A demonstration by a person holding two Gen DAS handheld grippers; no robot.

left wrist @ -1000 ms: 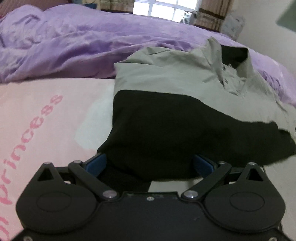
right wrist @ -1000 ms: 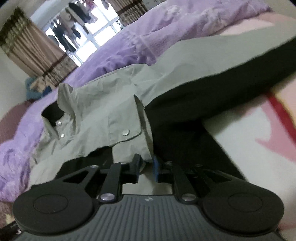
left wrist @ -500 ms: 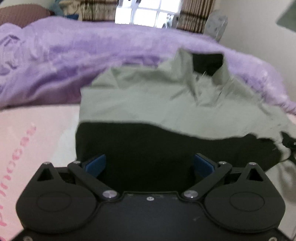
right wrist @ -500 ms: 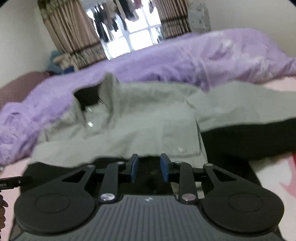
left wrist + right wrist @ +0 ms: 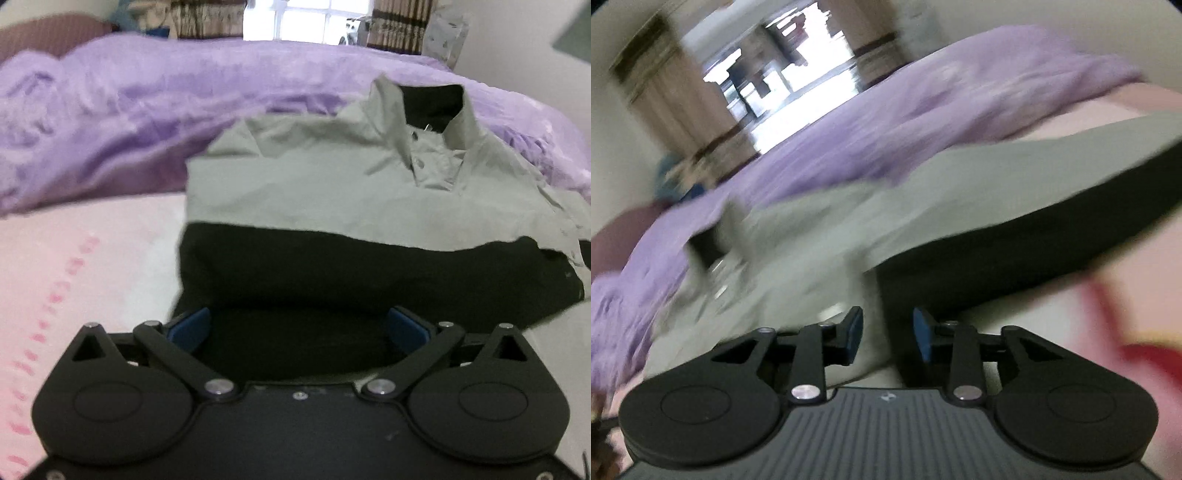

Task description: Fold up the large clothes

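The shirt (image 5: 332,192), soft, light and floppy, lies mid-frame on the bed (image 5: 92,258), black hem nearest; the left claw (image 5: 297,326) gapes wide and the right claw (image 5: 886,332) stands partly open, both empty, so pinch the hem's corners.

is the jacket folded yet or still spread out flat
Partly folded. The jacket shows its black lining turned up across the lower half, with the grey collar end lying flat on the pink bed sheet.
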